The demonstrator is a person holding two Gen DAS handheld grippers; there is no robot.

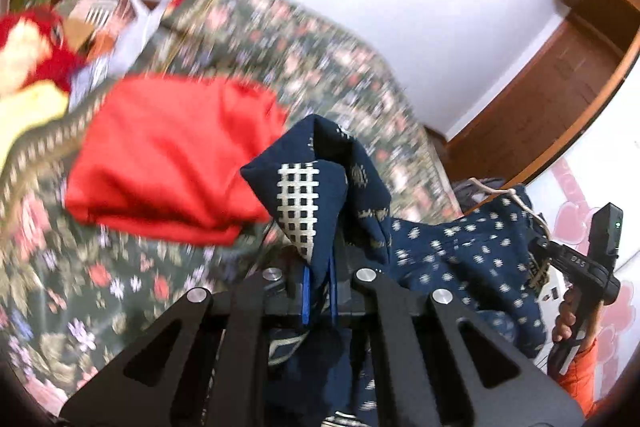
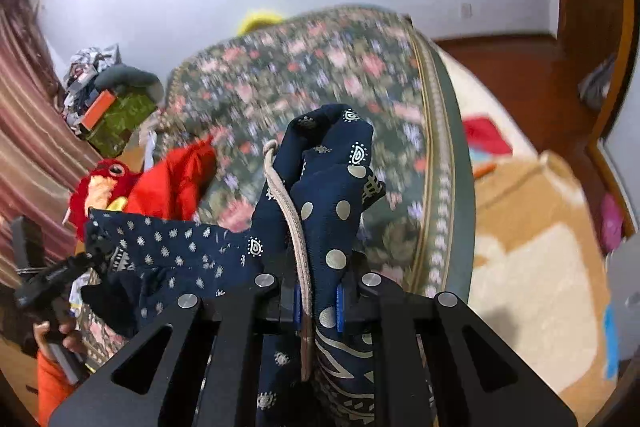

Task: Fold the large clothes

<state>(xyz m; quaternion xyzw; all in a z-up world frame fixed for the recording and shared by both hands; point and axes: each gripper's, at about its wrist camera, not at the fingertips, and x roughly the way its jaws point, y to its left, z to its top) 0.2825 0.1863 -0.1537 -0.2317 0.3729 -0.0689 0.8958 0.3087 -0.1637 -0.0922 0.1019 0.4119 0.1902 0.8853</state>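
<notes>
A navy blue garment with white printed patterns hangs stretched between my two grippers above a bed. My left gripper is shut on one bunched edge of it, with a white grid patch sticking up. My right gripper is shut on another bunched edge with a beige drawstring. The right gripper also shows at the right of the left wrist view, and the left gripper at the left of the right wrist view. The garment spans between them.
The bed has a dark green floral cover. A folded red cloth lies on it, with a red and yellow plush toy beside. A cardboard box and cream rug sit right of the bed. A wooden door frame stands behind.
</notes>
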